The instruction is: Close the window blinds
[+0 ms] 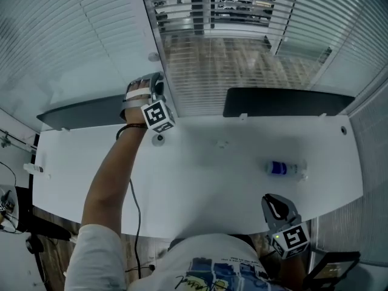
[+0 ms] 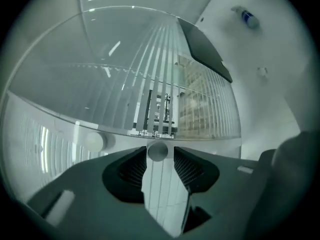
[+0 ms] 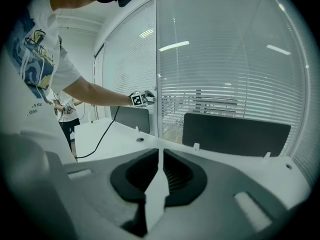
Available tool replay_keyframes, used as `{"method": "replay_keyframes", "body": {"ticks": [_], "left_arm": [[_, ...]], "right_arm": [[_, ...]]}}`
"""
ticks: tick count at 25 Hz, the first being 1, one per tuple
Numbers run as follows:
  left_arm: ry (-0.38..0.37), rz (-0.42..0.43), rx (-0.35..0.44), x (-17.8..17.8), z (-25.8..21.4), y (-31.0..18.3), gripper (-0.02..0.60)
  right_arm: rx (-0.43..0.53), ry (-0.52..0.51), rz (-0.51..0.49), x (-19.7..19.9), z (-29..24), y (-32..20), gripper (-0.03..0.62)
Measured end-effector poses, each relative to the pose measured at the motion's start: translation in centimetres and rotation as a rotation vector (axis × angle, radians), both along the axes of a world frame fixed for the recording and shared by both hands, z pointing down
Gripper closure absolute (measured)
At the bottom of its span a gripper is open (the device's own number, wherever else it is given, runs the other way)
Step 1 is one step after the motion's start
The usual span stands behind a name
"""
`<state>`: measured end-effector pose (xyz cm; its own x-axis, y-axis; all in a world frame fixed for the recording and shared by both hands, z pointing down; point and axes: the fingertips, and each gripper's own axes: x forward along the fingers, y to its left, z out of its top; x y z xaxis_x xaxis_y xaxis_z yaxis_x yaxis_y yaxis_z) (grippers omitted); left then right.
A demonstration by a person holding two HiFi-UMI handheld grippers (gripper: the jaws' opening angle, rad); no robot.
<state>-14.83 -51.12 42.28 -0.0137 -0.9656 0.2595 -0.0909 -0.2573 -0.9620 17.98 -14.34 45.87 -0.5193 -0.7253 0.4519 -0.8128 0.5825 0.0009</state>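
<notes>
Left tongs (image 2: 160, 150) released, a small round knob (image 2: 157, 152) between their parted tips at the window blinds (image 1: 212, 71); right tongs (image 3: 160, 156) clenched, empty, over the white bench (image 1: 200, 180)

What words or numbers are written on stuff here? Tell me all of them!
None reads clearly.
T-shirt: scribbly print, too blurred to read.
Plastic bottle: blue label, too small to read.
Marker cubes: black-and-white squares, no letters.

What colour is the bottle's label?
Blue, on a clear bottle; head view shows it best.
</notes>
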Motion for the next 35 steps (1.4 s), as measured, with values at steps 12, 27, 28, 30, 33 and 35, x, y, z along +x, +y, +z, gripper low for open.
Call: {"method": "replay_keyframes", "body": {"ticks": [12,27,28,30,33,35], "left_arm": [[0.171,-0.049,0.013,-0.6,-0.3,-0.7,0.454],[1.163,-0.284,-0.063,-1.7,-1.8,-0.5,0.456],[1.183,-0.286,-0.064,-1.7,-1.8,-0.4,0.456],[1.223,-0.29,-0.066,-1.8,-1.6,-0.4,0.456],[1.23,-0.287,-0.068,-1.9,-1.4,-0.4,0.456],[1.176,-0.271,-0.072,-1.9,-1.4,-0.5,0.454]], "right_arm": [[-0.003,0.007,-0.014,-0.1,0.1,-0.2,0.574],[-0.02,0.008,-0.016,-0.6,-0.2,-0.4,0.574],[-0.02,0.008,-0.015,-0.6,-0.2,-0.4,0.574],[-0.019,0.008,-0.014,-0.5,0.0,-0.4,0.574],[-0.015,0.007,-0.015,-0.5,0.0,-0.5,0.574],[-0.014,0.006,-0.014,-0.6,0.0,-0.5,0.574]]}}
